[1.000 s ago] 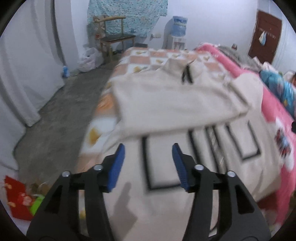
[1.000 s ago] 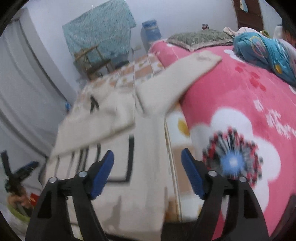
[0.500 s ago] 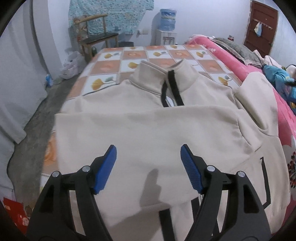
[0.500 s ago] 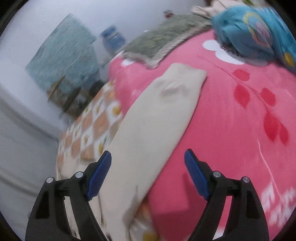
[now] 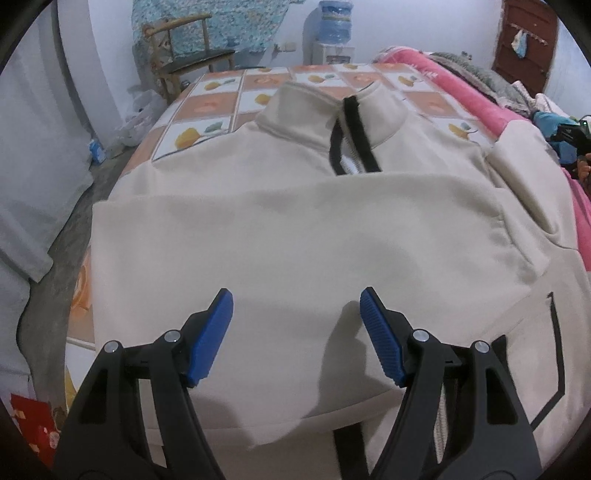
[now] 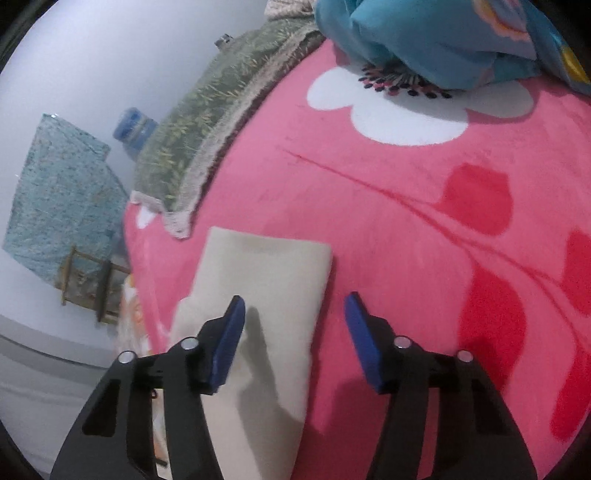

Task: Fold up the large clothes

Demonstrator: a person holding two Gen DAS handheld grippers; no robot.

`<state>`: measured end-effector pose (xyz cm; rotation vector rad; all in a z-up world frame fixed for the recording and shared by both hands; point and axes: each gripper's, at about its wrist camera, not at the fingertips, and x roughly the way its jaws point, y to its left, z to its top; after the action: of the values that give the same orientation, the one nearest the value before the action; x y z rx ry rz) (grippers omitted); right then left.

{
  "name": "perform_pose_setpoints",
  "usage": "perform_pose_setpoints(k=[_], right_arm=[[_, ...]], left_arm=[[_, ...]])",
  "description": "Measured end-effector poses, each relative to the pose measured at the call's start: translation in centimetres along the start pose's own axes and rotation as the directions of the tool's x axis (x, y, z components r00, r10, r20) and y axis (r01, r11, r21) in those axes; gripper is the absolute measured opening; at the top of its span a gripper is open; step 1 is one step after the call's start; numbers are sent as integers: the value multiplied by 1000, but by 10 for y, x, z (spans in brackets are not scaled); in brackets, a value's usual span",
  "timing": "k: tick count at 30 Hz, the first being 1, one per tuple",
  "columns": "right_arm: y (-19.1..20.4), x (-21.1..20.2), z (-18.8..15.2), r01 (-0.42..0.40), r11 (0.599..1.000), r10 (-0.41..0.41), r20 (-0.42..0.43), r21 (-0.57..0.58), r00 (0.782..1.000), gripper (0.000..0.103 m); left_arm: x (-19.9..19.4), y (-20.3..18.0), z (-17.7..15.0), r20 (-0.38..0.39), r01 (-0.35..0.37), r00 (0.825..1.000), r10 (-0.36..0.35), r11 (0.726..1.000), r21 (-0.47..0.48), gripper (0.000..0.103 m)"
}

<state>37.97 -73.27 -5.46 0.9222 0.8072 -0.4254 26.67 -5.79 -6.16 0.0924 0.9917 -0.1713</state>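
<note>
A cream pullover (image 5: 295, 229) with a black-trimmed zip collar (image 5: 347, 122) lies spread on the bed, one sleeve folded across its chest. My left gripper (image 5: 297, 319) hovers open just above that folded sleeve, nothing between its blue pads. The other cream sleeve (image 6: 266, 291) stretches out over the pink flowered blanket (image 6: 424, 221). My right gripper (image 6: 293, 332) hangs over the sleeve's cuff end, jaws closing, the sleeve's right edge between them and the pads not pressing on it.
A blue bundle of cloth (image 6: 443, 40) and a green-grey pillow (image 6: 207, 110) lie further up the bed. A wooden chair (image 5: 184, 55), a water dispenser (image 5: 334, 33) and a brown door (image 5: 524, 44) stand at the far wall. Grey floor (image 5: 51, 258) runs along the bed's left side.
The left gripper moved forward over the pullover and opened a little wider. The right gripper swung right along the outstretched sleeve to its cuff, rolled, and its jaws have narrowed.
</note>
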Motion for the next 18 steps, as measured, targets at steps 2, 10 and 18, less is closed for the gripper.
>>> perform_pose_setpoints(k=[2, 10, 18], right_arm=[[3, 6, 3, 15, 1000, -15, 13, -18, 1000, 46], [23, -14, 3, 30, 988, -21, 59, -150, 998, 9], [53, -144, -35, -61, 954, 121, 192, -294, 974, 9]], left_arm=[[3, 2, 0, -10, 0, 1000, -1, 1000, -14, 67], [7, 2, 1, -12, -12, 1000, 12, 1000, -19, 67], [9, 2, 2, -7, -15, 1000, 15, 1000, -24, 67]])
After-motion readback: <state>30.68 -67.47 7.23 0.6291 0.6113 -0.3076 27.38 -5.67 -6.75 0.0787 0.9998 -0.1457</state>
